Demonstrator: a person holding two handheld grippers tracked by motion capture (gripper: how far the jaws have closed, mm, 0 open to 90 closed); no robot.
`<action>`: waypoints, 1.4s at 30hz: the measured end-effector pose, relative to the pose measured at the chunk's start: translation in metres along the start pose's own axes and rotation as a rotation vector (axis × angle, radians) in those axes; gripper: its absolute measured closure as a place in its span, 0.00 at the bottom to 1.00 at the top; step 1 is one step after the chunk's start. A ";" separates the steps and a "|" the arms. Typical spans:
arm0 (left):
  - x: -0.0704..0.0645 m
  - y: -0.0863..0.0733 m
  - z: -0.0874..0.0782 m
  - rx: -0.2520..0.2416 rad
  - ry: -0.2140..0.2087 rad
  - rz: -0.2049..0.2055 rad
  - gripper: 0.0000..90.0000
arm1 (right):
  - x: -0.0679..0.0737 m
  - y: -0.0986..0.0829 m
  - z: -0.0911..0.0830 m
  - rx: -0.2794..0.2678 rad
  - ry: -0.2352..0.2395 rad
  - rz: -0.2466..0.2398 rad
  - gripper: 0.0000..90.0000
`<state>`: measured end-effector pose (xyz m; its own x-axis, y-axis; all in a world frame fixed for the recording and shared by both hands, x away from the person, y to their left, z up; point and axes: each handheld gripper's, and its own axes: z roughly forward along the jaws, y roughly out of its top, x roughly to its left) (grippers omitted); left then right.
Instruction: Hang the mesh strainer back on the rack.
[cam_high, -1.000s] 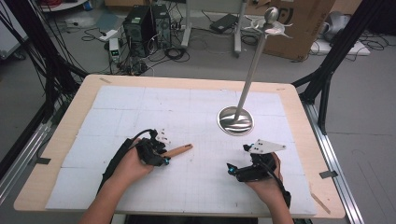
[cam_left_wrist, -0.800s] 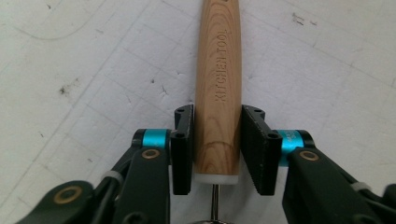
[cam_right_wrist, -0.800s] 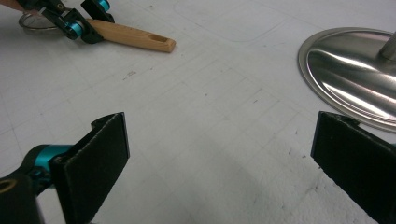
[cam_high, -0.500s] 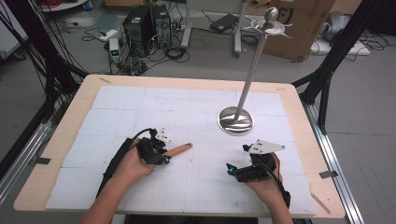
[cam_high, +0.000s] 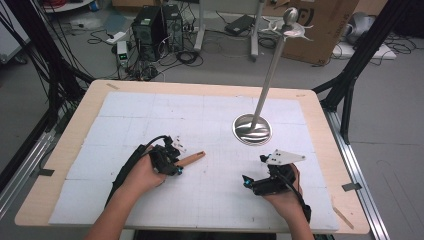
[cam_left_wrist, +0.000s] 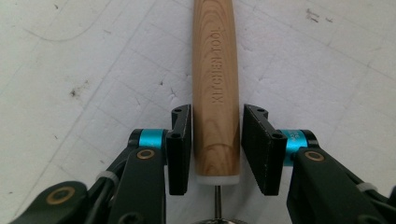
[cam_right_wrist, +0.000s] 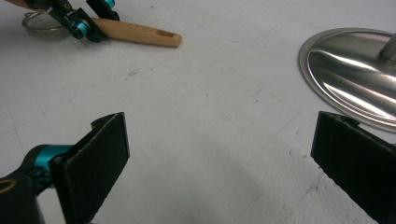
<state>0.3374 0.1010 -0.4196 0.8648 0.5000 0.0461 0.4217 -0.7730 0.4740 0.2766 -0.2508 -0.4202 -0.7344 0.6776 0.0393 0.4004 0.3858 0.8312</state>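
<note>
The wooden handle (cam_left_wrist: 216, 88) of a kitchen tool lies flat on the white gridded mat of the desk (cam_high: 320, 107), left of centre and on the person's side, its free end pointing toward the middle of the desk. The words KITCHEN TOOL are stamped along it, and a thin metal stem leaves its near end below a white collar. In the left gripper view, the left hand-held gripper (cam_left_wrist: 217, 149) has one black jaw on each side of the handle's near end; a narrow gap shows between each pad and the wood, so it brackets the handle without clearly pinching it. In the high view, the person's left hand (cam_high: 145, 172) rests on the mat behind it. The right hand-held gripper (cam_right_wrist: 219, 163) sits low over the mat nearer the right edge, well apart from the handle, its jaws spread wide with only bare mat between them. Beyond it stands a shiny round metal base (cam_high: 251, 129) with a slim pole (cam_high: 267, 75) rising from it.
</note>
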 end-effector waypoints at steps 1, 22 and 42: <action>0.000 0.000 0.000 0.007 -0.001 0.000 0.70 | 0.000 0.000 0.000 -0.001 0.002 0.004 0.03; 0.008 0.008 0.002 0.074 -0.063 -0.002 0.76 | 0.003 0.002 0.001 0.002 0.006 -0.003 0.04; 0.003 0.006 -0.027 -0.170 -0.075 0.016 0.76 | 0.000 0.000 0.000 0.000 0.001 0.001 0.03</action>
<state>0.3358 0.1083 -0.3932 0.8915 0.4529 -0.0075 0.3611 -0.7006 0.6154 0.2766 -0.2510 -0.4205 -0.7345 0.6773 0.0412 0.4016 0.3850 0.8310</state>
